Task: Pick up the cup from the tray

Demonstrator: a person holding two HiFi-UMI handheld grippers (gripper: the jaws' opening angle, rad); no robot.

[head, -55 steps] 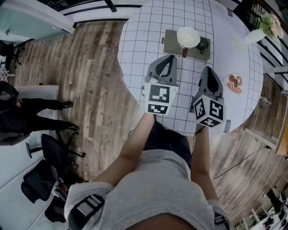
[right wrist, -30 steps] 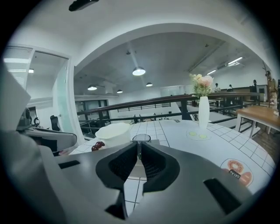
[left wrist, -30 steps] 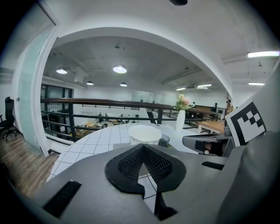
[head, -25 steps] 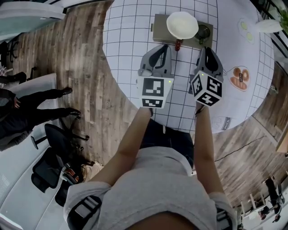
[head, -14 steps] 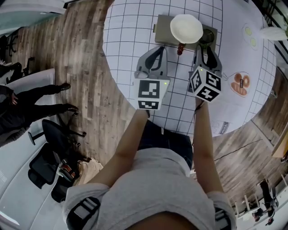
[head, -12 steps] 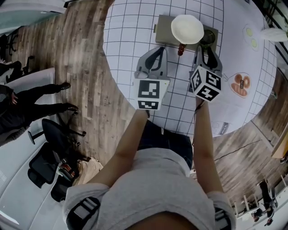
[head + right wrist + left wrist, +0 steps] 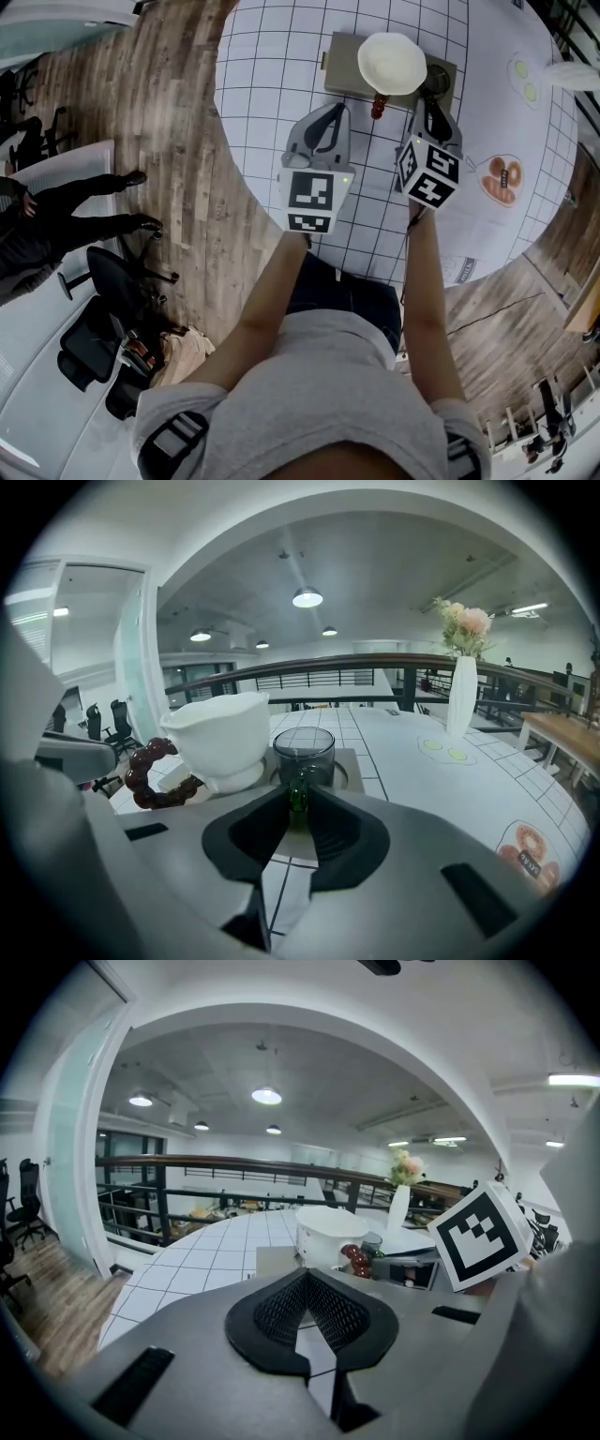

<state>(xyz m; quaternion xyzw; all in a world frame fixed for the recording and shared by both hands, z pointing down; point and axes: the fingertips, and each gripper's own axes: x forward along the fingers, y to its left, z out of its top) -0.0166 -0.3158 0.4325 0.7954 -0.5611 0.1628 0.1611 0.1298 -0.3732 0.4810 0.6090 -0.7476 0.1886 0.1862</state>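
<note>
We found the cup (image 7: 304,752), a dark, see-through one with a green handle, standing upright at the right end of the tray (image 7: 339,66), in a round recess there. Our right hand-held gripper (image 7: 298,810) was at the tray's near edge, pointing across it at the cup. Its jaws had just been closing, and they were clamped on the green handle, the pads touching it on both sides. The body of the cup stood just beyond the jaw tips.

On the tray, just left of the cup, sat a white bowl (image 7: 217,733), taller and wider than the cup. A loop of dark red beads (image 7: 150,775) lay at the tray's near edge, against the foot of the bowl.

Our left hand-held gripper (image 7: 305,1277) hung short of the tray, off its near left side, over the gridded surface (image 7: 272,84). Its jaws were pressed together with nothing between them, and it pointed towards the bowl.

Beyond the tray and to its right, well apart from it, stood a white vase (image 7: 459,705) with flowers. Nearer to us, to the right of the tray, a doughnut picture (image 7: 504,178) lay flat on the surface. Far to the left of the tray, off the surface, a person (image 7: 66,230) was on the wooden floor (image 7: 178,141).
</note>
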